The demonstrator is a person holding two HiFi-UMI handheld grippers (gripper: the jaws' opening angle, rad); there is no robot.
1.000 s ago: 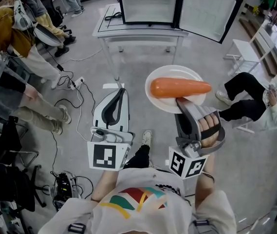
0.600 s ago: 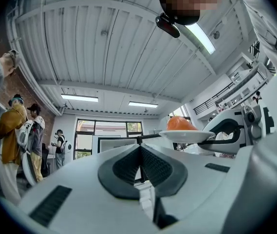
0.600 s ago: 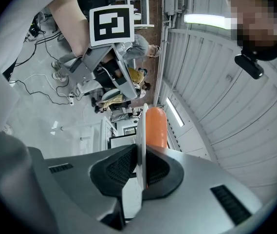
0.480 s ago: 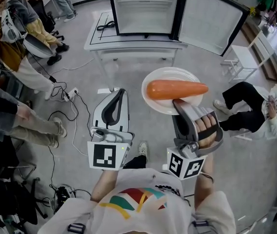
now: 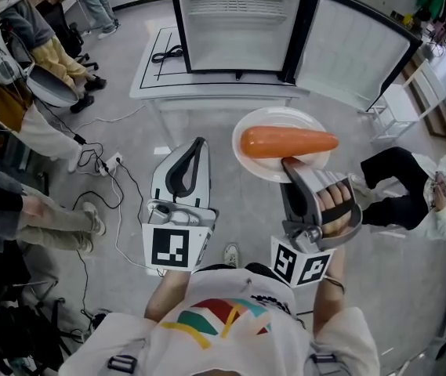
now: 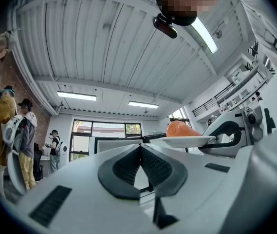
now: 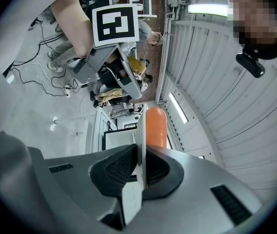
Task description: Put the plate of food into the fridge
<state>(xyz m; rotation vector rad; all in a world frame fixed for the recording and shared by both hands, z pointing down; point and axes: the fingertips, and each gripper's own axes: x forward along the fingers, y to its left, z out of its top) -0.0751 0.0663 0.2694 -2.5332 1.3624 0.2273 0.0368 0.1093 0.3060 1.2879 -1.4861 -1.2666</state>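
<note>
While on plate (image 5: 273, 121), carrot (image 5: 285, 142) tip rightward.

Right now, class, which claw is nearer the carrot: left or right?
Right. The right claw grips the plate at its near rim, directly beside the carrot lying on it. The left claw, shut on nothing, hangs off to the plate's left, touching neither.

Carrot (image 5: 288, 142) lies on the plate (image 5: 273, 120) — fridge (image 5: 238, 26) stands ahead, on the table (image 5: 207, 85).

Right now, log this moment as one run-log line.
right gripper: shut on plate rim | carrot: on plate | left gripper: shut, empty | fridge: open, plate not yet inside
</note>
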